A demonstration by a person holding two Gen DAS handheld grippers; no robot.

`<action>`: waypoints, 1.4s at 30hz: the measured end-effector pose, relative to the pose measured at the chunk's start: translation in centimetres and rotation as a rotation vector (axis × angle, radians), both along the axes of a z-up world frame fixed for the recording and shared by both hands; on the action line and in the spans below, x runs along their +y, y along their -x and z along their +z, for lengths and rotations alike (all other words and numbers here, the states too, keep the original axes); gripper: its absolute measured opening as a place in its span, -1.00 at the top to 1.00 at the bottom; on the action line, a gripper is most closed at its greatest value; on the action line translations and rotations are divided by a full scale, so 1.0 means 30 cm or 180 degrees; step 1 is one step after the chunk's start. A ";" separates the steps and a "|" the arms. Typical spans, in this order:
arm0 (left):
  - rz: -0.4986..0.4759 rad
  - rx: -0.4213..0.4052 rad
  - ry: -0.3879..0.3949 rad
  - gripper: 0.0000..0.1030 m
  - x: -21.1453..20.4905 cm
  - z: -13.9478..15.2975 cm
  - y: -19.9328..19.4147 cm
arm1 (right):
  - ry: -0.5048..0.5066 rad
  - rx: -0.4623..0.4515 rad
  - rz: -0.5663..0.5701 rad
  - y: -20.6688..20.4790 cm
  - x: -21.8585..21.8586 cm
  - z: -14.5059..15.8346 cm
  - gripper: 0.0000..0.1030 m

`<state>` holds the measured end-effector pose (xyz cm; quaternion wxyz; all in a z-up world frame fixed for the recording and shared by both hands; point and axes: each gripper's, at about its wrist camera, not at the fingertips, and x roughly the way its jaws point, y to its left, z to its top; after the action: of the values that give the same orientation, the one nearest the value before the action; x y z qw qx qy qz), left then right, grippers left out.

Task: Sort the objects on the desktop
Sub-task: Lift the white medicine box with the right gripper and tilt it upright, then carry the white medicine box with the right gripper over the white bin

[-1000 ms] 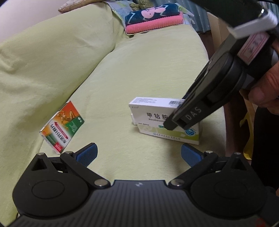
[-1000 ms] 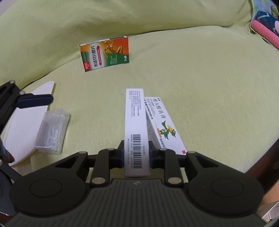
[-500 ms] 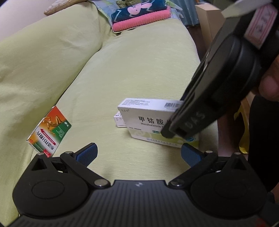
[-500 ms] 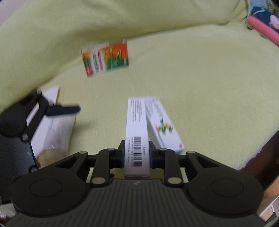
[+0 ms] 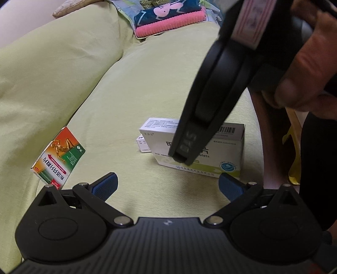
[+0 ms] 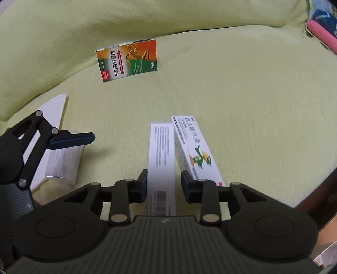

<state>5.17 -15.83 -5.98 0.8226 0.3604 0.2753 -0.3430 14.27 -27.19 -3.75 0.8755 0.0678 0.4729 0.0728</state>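
Note:
A white medicine box with a barcode [image 6: 161, 160] [image 5: 227, 147] stands on its long edge on the yellow-green sofa seat, against a flat white tube box with a green bird [image 6: 195, 149]. My right gripper [image 6: 163, 185] is open, its pads a little apart from the white box on both sides. It looms over the box in the left wrist view [image 5: 181, 156]. An orange-green medicine box [image 5: 58, 155] [image 6: 127, 60] leans on the backrest. My left gripper [image 5: 167, 186] is open and empty, low over the seat.
A clear plastic case [image 6: 63, 164] lies on a white tray [image 6: 53, 109] at the left. Folded pink and blue cloths [image 5: 170, 15] sit at the far end of the sofa. The seat's front edge runs at the right [image 6: 311, 189].
My right gripper has opened and let go of the white box, which now stands on the seat. My left gripper has moved closer to the boxes.

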 end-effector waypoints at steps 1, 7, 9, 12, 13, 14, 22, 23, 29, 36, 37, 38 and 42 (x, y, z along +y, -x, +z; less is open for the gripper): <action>0.0003 0.0003 0.0002 -0.99 0.002 -0.001 -0.002 | 0.0029 0.0024 0.0016 -0.008 0.006 -0.007 0.44; 0.0021 0.0000 0.0002 -0.99 0.014 0.000 -0.006 | 0.0177 0.0050 0.0083 -0.018 0.042 -0.039 0.57; 0.0029 -0.0007 0.0008 -0.99 0.017 0.004 -0.005 | 0.0191 0.0018 0.0077 -0.011 0.043 -0.038 0.58; 0.0028 -0.0013 0.0024 -0.99 0.015 0.011 -0.005 | 0.0167 -0.0058 0.0063 0.007 0.036 -0.024 0.58; 0.0024 -0.0015 0.0028 -0.99 0.014 0.014 -0.005 | 0.0154 -0.0087 0.0049 0.014 0.032 -0.014 0.58; 0.0013 -0.0017 0.0030 -0.99 0.011 0.016 -0.003 | 0.0140 -0.0117 0.0036 0.021 0.028 -0.005 0.58; -0.0095 -0.0049 0.0056 -0.99 -0.022 0.044 0.025 | 0.0016 -0.0289 -0.0061 0.067 -0.012 0.073 0.58; -0.0112 -0.0054 0.0057 -0.99 -0.028 0.049 0.029 | 0.0015 -0.0303 -0.0069 0.074 -0.015 0.080 0.58; -0.0234 -0.0114 0.0035 -0.99 -0.070 0.080 0.059 | -0.0011 -0.0364 -0.0148 0.116 -0.047 0.106 0.58; -0.0464 -0.0192 0.0021 -0.99 -0.148 0.120 0.107 | -0.0024 -0.0497 -0.0328 0.197 -0.118 0.159 0.58; -0.0514 -0.0199 0.0020 -0.99 -0.165 0.125 0.115 | -0.0022 -0.0517 -0.0361 0.213 -0.133 0.168 0.58; -0.0567 -0.0207 0.0018 -0.99 -0.183 0.129 0.124 | -0.0019 -0.0536 -0.0399 0.229 -0.148 0.177 0.58; -0.0826 -0.0231 0.0001 -0.99 -0.270 0.139 0.171 | 0.0016 -0.0605 -0.0562 0.304 -0.217 0.208 0.58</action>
<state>0.05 -23.92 -1.81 0.7808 0.4050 0.1964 -0.4333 5.14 -33.70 2.48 0.9195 0.0997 0.3802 0.0004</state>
